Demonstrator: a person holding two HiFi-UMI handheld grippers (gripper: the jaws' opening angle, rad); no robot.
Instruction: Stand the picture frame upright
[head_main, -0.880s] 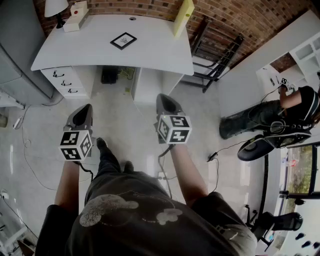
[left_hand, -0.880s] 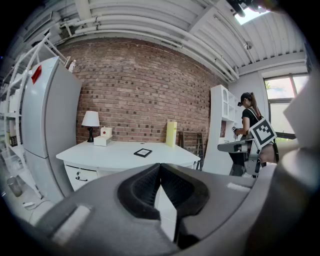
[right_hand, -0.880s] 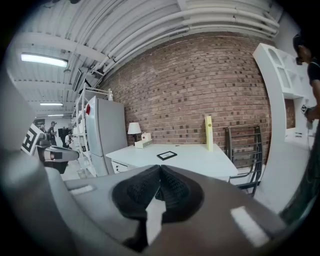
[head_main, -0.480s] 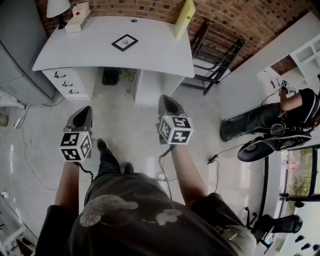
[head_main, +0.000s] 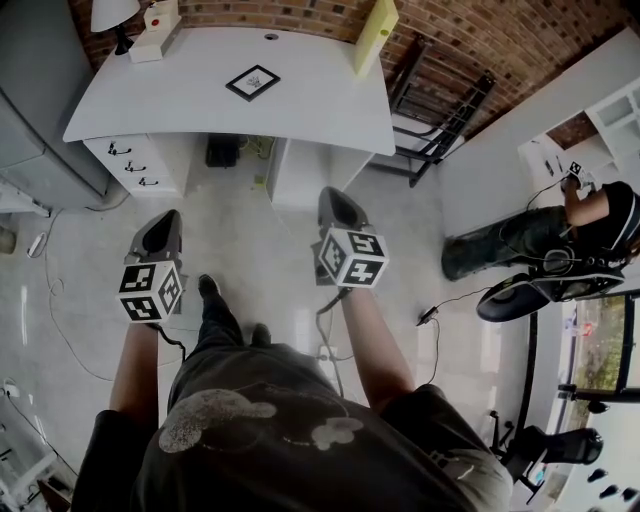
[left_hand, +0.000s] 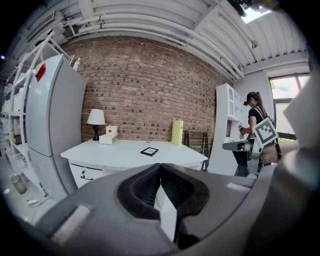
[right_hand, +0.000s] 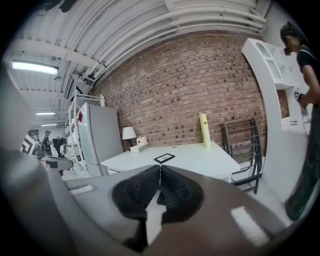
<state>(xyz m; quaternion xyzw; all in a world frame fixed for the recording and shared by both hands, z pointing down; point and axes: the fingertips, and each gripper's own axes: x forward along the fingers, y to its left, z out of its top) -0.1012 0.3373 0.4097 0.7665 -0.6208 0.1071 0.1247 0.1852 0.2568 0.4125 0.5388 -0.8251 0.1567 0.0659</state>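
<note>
1. Head view: the picture frame (head_main: 252, 82) lies flat on the white worktop (head_main: 310, 110), near its middle. It is at 1 o'clock from the left gripper (head_main: 163, 228) and at 11 o'clock from the right gripper (head_main: 338, 205). Both grippers are held over the floor (head_main: 250, 240), well apart from the worktop and from each other. A lamp (head_main: 110, 15) and a white box (head_main: 155, 30) stand at 10 o'clock from the frame, at the worktop's far left corner. A yellow board (head_main: 372, 30) stands at 2 o'clock from it, against the brick wall (head_main: 450, 30). A black rack (head_main: 440, 120) leans at 3 o'clock from the worktop, and another person (head_main: 590, 215) is at the 3 o'clock edge
2. Left gripper view: the left gripper's jaws are pressed together with nothing between them. The picture frame lies flat on the worktop at 12 o'clock beyond the tips, well apart from them. The lamp is at 10 o'clock from the frame, the yellow board at 2 o'clock, and a grey fridge (left_hand: 52, 115) fills the 9 o'clock side
3. Right gripper view: the right gripper's jaws are closed on each other and hold nothing. The picture frame lies flat at 12 o'clock past the tips, well apart, with the lamp at 10 o'clock from it, the yellow board at 2 o'clock and the black rack at 3 o'clock
</note>
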